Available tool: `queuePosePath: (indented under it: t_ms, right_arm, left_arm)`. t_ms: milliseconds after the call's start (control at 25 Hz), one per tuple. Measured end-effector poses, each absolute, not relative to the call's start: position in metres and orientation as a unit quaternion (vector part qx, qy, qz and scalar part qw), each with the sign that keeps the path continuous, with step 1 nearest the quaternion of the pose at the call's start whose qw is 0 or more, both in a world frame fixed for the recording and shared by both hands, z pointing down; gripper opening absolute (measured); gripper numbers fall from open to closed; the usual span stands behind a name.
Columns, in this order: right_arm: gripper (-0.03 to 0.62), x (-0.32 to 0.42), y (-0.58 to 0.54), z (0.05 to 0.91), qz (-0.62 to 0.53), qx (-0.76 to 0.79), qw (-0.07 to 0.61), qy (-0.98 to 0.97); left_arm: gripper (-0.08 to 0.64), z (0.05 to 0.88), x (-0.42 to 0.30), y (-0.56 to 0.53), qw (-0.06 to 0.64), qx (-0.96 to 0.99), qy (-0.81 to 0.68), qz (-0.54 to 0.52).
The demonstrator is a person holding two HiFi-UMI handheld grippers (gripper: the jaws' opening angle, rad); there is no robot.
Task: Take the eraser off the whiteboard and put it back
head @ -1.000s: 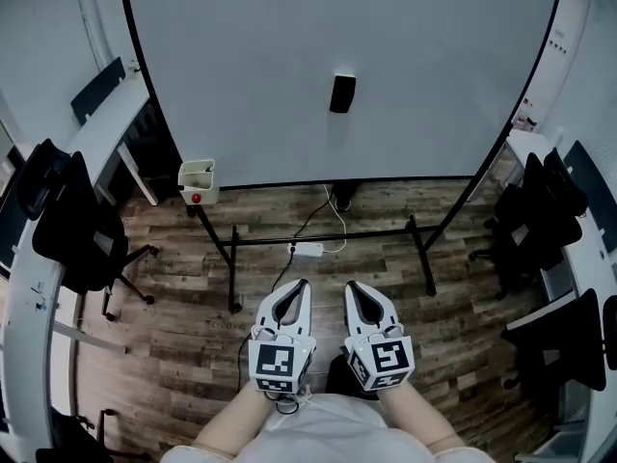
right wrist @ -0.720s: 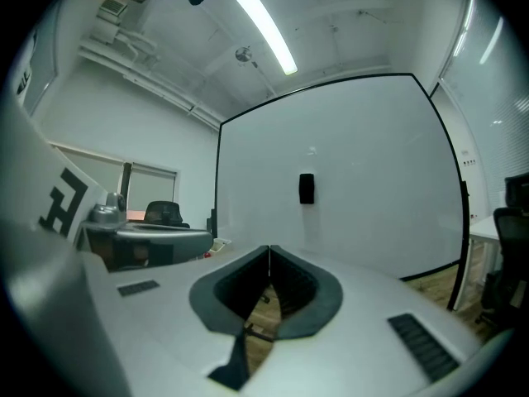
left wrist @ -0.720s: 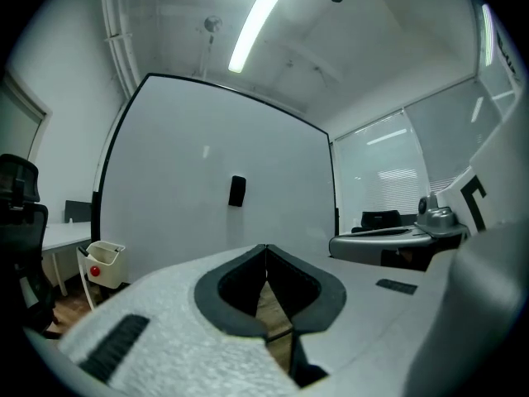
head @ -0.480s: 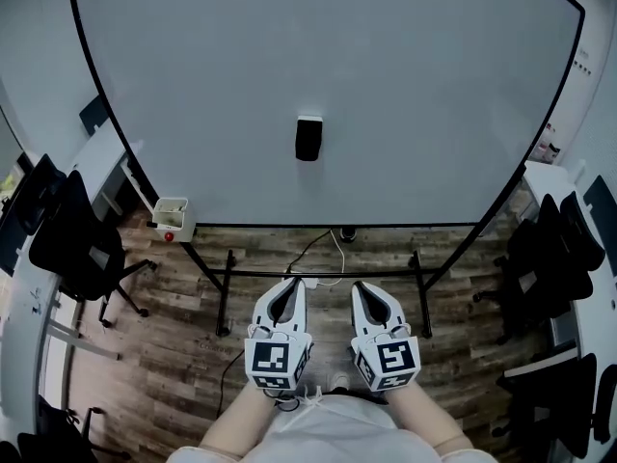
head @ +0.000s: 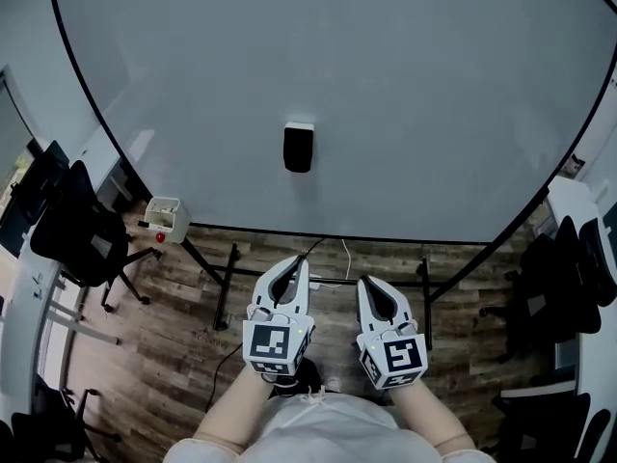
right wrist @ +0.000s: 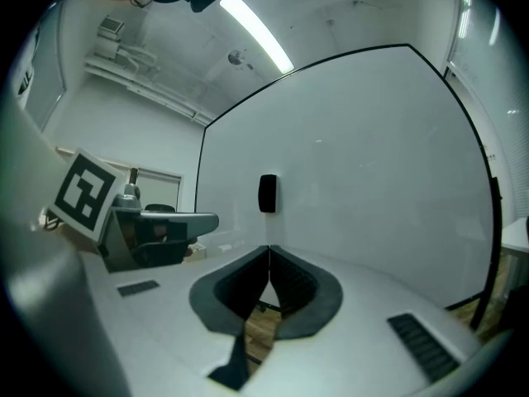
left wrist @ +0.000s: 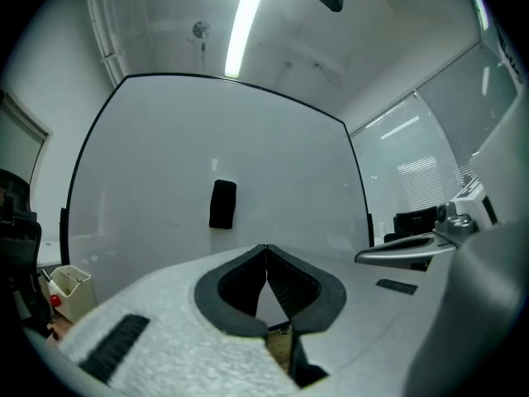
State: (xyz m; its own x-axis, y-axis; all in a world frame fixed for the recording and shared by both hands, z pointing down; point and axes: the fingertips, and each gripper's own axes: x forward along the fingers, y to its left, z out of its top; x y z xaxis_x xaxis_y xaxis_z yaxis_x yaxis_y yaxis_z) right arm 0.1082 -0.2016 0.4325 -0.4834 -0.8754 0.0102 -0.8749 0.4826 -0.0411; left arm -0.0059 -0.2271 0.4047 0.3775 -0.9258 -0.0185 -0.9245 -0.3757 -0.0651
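A black eraser (head: pixel 298 148) sticks upright on the large whiteboard (head: pixel 405 85), near its middle. The eraser (left wrist: pixel 222 203) shows above the jaws in the left gripper view, and the eraser (right wrist: pixel 267 193) sits likewise in the right gripper view. My left gripper (head: pixel 301 261) and right gripper (head: pixel 364 284) are held side by side, level, pointing at the board and well short of it. Both are shut with nothing between the jaws; their tips meet in both gripper views.
The board stands on a black wheeled frame (head: pixel 224 287) over a wood floor with a white power strip and cables. A small white holder (head: pixel 166 219) hangs at the board's lower left. Black office chairs (head: pixel 67 234) and desks flank both sides.
The whiteboard and eraser have grown larger and closer in the head view. Both grippers have advanced toward the board, staying side by side and shut.
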Motion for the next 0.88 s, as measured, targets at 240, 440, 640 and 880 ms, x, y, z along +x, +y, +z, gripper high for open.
queuePosePath:
  t_ms: [240,440,640,880]
  right_arm:
    - [0.028,0.111,-0.239,0.426,-0.009,-0.507,0.011,0.862]
    - [0.028,0.101,-0.27,0.423,-0.012,-0.509,0.006,0.861]
    - [0.028,0.095,-0.296,0.416,-0.01,-0.514,0.005,0.858]
    - [0.028,0.086,-0.317,0.415,-0.009,-0.516,0.001,0.857]
  left_arm:
    - [0.018,0.392,-0.005,-0.274,0.046,-0.817,0.574,-0.003]
    - [0.018,0.382,-0.013,-0.311,0.037,-0.817,0.576,0.01]
    - [0.046,0.365,-0.02,-0.341,0.032,-0.816,0.576,0.041]
    - [0.256,0.349,-0.025,-0.378,0.044,-0.806,0.589,0.035]
